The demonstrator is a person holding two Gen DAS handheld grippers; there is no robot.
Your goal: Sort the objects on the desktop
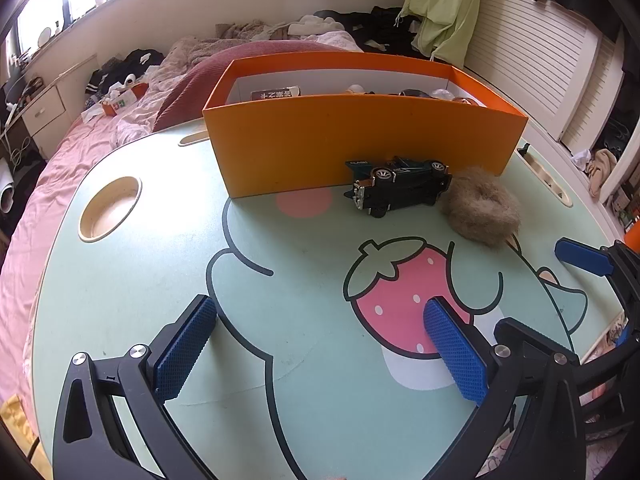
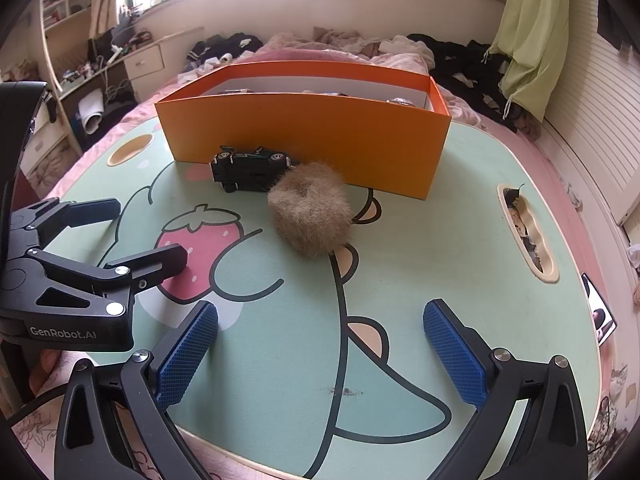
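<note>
A dark green toy car (image 1: 398, 186) (image 2: 250, 172) lies on its side against the front wall of an orange box (image 1: 360, 148) (image 2: 304, 136). A fluffy tan hair scrunchie (image 1: 482, 210) (image 2: 312, 214) rests just right of the car. Several small items lie inside the box. My left gripper (image 1: 320, 320) is open above the strawberry print, well short of the car, nothing between its fingers. My right gripper (image 2: 320, 320) is open too, nearer the table's front edge, with the scrunchie ahead of it. The left gripper (image 2: 148, 228) also shows at the left of the right wrist view.
The lap table (image 1: 160, 280) (image 2: 440, 260) stands on a bed with pink sheets and scattered clothes. It has a round cup recess (image 1: 110, 208) at the left and an oblong slot (image 2: 528, 232) at the right. A phone (image 2: 600, 314) lies by its right edge.
</note>
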